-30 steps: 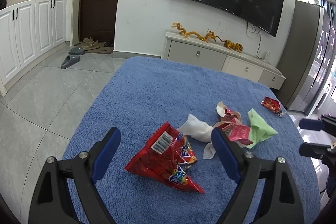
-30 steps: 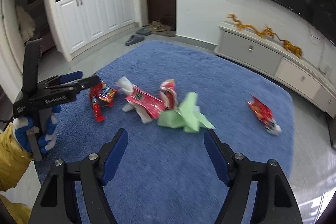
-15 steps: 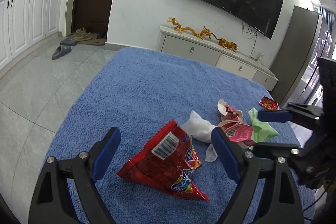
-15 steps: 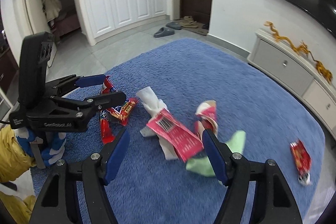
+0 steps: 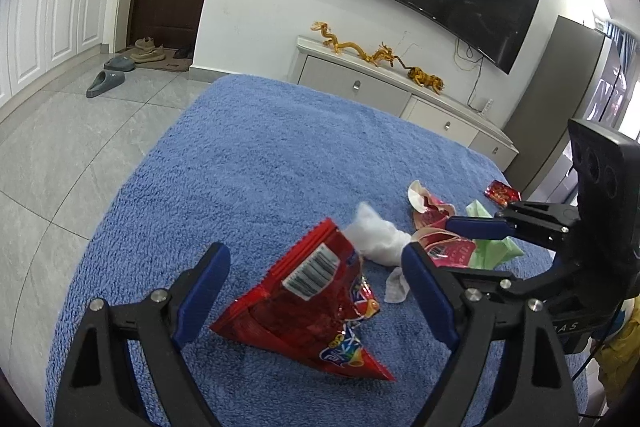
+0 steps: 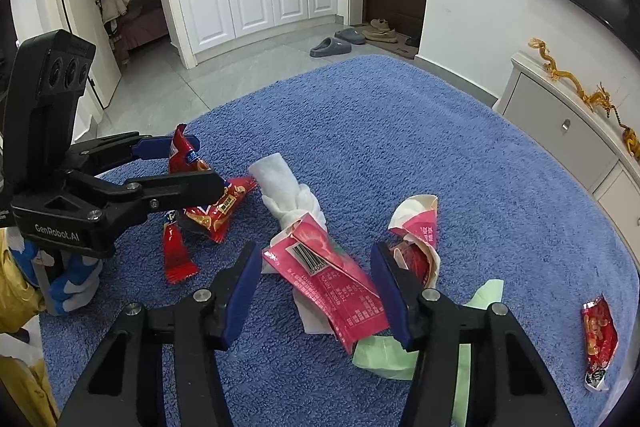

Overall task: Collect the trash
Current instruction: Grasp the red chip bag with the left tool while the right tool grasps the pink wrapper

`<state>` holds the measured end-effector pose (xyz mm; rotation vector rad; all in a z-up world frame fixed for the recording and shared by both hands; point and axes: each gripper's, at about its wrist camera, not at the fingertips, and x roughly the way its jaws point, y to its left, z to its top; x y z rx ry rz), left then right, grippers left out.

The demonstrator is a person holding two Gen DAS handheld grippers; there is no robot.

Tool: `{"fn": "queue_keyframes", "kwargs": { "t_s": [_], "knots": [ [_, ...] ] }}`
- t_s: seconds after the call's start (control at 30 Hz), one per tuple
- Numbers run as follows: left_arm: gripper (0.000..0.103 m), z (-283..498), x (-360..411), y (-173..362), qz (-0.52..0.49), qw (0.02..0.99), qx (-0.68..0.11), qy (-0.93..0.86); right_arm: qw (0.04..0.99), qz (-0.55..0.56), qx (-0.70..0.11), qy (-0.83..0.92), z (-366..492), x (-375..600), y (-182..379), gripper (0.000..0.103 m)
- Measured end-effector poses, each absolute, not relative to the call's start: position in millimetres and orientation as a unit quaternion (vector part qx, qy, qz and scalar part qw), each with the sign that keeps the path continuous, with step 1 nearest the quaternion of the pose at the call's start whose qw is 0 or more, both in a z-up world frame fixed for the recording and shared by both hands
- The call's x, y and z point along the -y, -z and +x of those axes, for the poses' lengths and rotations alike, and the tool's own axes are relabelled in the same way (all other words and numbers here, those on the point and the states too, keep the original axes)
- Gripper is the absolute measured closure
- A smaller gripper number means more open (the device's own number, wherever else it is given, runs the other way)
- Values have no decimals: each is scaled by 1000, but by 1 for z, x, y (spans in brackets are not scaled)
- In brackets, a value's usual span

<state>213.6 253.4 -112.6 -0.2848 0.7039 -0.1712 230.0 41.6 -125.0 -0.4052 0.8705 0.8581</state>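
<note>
My left gripper [image 5: 316, 301] hangs with fingers spread wide around the red bag [image 5: 308, 311], not pinching it. My right gripper [image 6: 316, 293] is closing its fingers around the pink wrapper [image 6: 332, 285]; I can't make out contact. The wrapper hides part of the tissue [image 6: 286, 195] at 11 o'clock and the green paper [image 6: 400, 351] underneath. A small packet [image 6: 598, 341] lies at 3 o'clock on the blue rug [image 6: 460, 147].
</note>
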Motion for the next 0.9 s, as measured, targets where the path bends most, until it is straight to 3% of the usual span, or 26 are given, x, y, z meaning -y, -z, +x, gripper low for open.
{"fn": "queue_keyframes", "kwargs": {
  "t_s": [0.53,0.57,0.67,0.9],
  "knots": [
    [16,201,-238,112,-109,923,-358,86,794,-233,-401,-392,217,-42,131,50],
    [19,202,-238,112,-110,923,-360,86,795,-235,-402,-389,218,-42,132,53],
    [43,202,-237,115,-109,916,-373,94,802,-230,-402,-377,223,-37,134,66],
    [70,192,-230,115,-99,914,-380,99,822,-176,-390,-376,212,-19,116,70]
  ]
}}
